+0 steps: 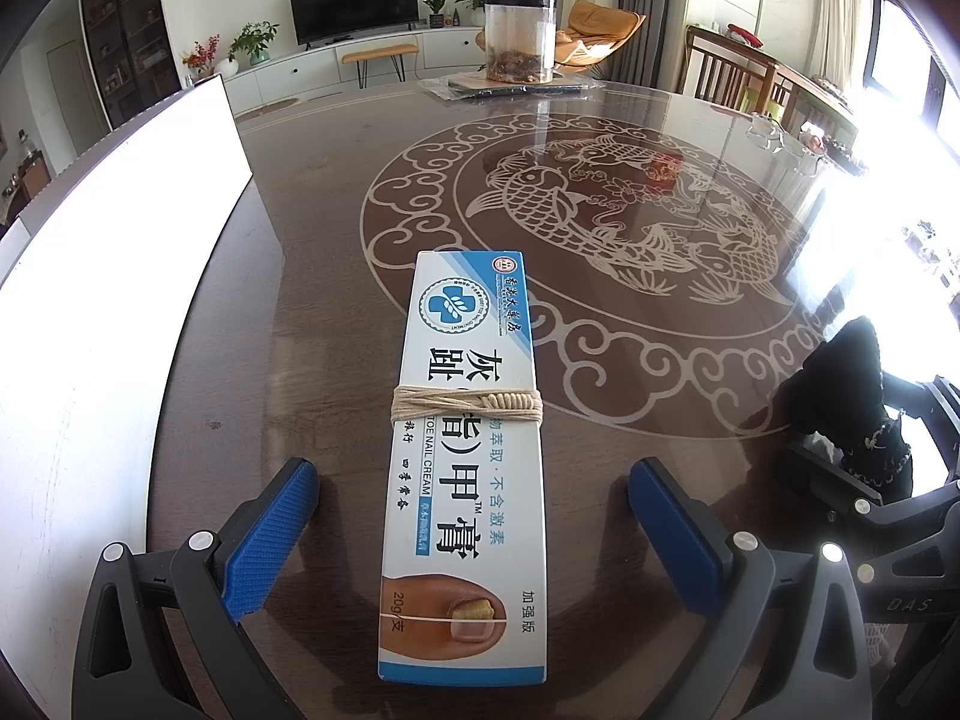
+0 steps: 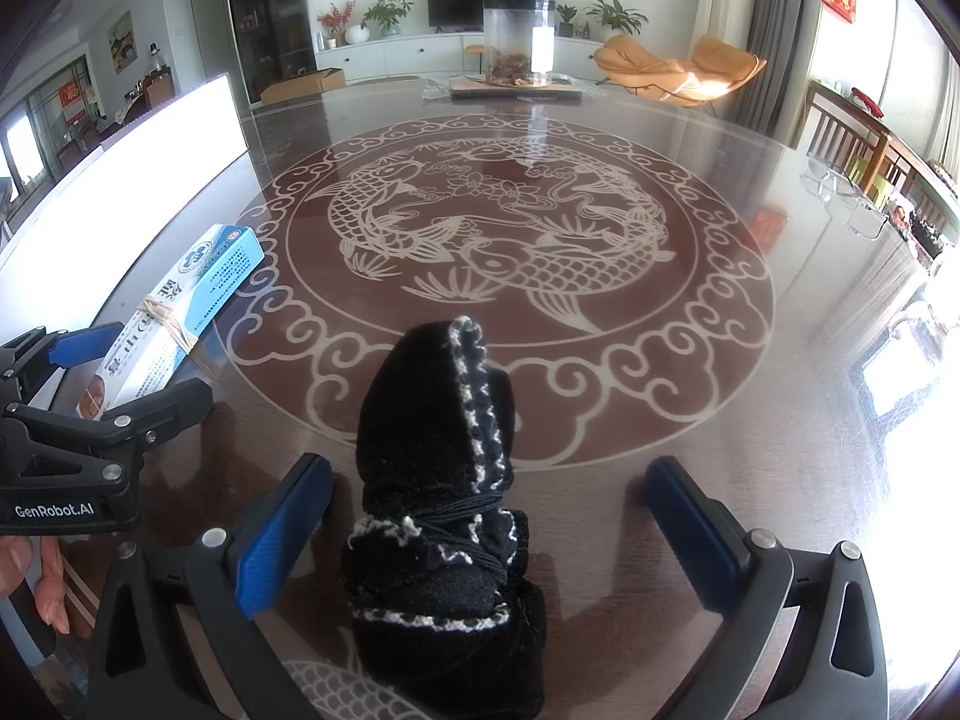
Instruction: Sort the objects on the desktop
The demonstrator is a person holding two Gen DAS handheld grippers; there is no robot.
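A white and blue toe nail cream box, bound with beige string, lies flat on the dark table between the blue pads of my left gripper. The jaws stand wide apart, not touching the box. The same box shows at the left of the right wrist view, with the left gripper around it. A black knitted bundle with white trim, tied with black cord, lies between the pads of my open right gripper. That bundle also appears at the right edge of the left wrist view.
A bright white board stands along the table's left side. A clear plastic jar sits on a flat packet at the far edge. The glass-topped table bears a fish pattern. A hand holds the left gripper. Clear containers rest far right.
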